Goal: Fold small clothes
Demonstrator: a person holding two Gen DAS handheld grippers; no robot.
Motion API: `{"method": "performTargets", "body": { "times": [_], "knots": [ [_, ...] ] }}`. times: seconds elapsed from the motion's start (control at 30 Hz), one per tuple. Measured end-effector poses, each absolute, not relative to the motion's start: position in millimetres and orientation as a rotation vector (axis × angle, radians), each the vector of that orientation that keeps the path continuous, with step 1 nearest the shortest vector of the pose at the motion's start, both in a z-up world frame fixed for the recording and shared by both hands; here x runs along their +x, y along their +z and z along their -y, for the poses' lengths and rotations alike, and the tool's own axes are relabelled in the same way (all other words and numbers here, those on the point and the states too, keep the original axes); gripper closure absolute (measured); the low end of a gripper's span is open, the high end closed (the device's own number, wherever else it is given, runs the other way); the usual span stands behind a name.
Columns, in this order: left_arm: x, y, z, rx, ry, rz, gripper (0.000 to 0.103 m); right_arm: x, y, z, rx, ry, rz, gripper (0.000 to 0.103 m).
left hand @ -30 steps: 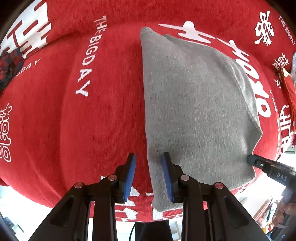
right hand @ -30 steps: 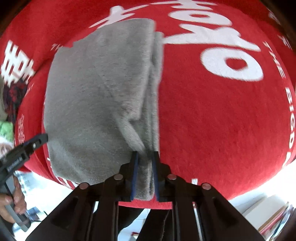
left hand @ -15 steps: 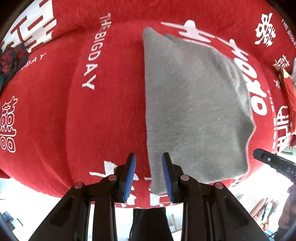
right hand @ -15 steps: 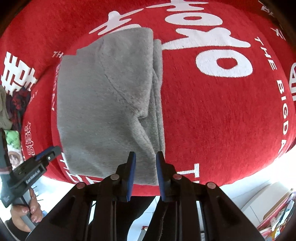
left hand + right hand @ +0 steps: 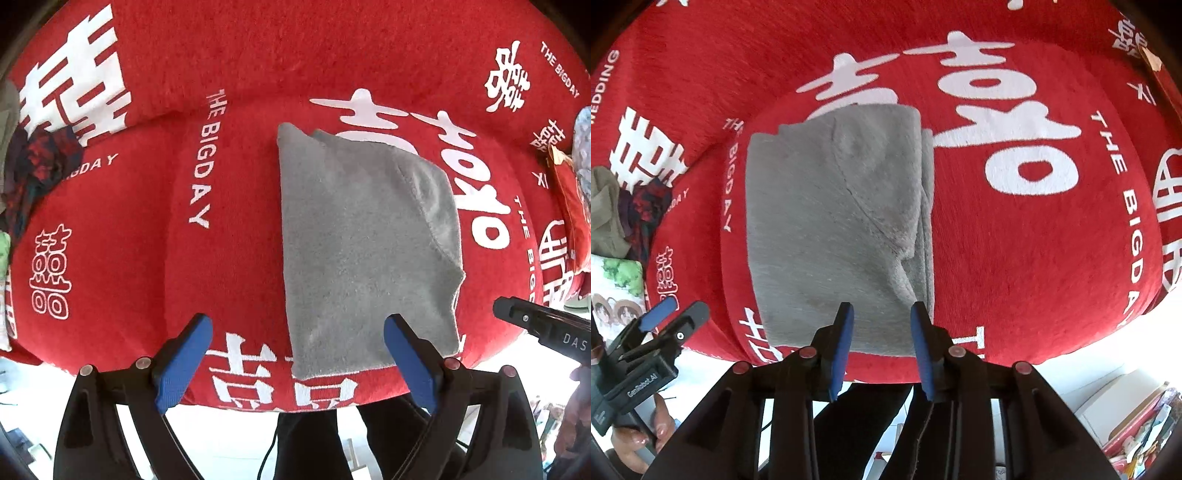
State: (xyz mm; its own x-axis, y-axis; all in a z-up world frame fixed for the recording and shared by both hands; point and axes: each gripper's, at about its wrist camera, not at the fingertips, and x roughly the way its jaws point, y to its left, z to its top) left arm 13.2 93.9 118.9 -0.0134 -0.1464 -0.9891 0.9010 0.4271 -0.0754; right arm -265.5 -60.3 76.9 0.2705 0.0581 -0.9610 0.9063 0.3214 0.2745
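While folded grey garment (image 5: 365, 236) hides lettering, both claws, left (image 5: 297, 363) and right (image 5: 881, 345), spread, empty.

- A home is suggested by a sofa draped in a red wedding blanket (image 5: 147, 258).
- Left of the blanket, crumpled clothes (image 5: 631, 206) are seen.

The red cover (image 5: 129, 221) is showing white woven "THE BIGDAY" running down at about 10 o'clock of the left wrist view, and again small at 2 o'clock. In the right wrist view it is reading "THE BIGDAY" at 3 o'clock and "WEDDING" at 10 o'clock, among large white Chinese double-happiness characters. The left gripper (image 5: 670, 321) body is carrying "GenRobot.AI"; the right gripper (image 5: 517, 314) is showing "DAS".
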Motion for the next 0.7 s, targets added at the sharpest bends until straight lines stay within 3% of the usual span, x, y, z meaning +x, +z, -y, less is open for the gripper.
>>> {"method": "performTargets", "body": {
  "times": [0.1,0.2,0.27,0.3,0.43,0.5,0.7],
  "knots": [
    [15,124,-94,0.744,-0.95,-1.33,0.008,-262,88,60,1.064,-0.763,-1.159,0.061],
    [15,131,-94,0.742,-0.929,-1.327,0.008,-256,101,59,1.013,-0.771,-1.167,0.047],
    [14,135,-95,0.751,-0.917,-1.313,0.003,-252,108,57,0.981,-0.774,-1.173,0.024],
    [14,138,-94,0.753,-0.908,-1.302,0.0,-250,112,57,0.962,-0.78,-1.179,0.021],
    [15,144,-92,0.75,-0.895,-1.304,0.0,-242,119,56,0.917,-0.794,-1.203,0.02],
    [15,146,-91,0.752,-0.89,-1.305,0.0,-240,122,56,0.894,-0.808,-1.201,0.012],
    [12,157,-90,0.752,-0.88,-1.264,0.0,-241,129,57,0.866,-0.861,-1.2,0.011]
  ]
}}
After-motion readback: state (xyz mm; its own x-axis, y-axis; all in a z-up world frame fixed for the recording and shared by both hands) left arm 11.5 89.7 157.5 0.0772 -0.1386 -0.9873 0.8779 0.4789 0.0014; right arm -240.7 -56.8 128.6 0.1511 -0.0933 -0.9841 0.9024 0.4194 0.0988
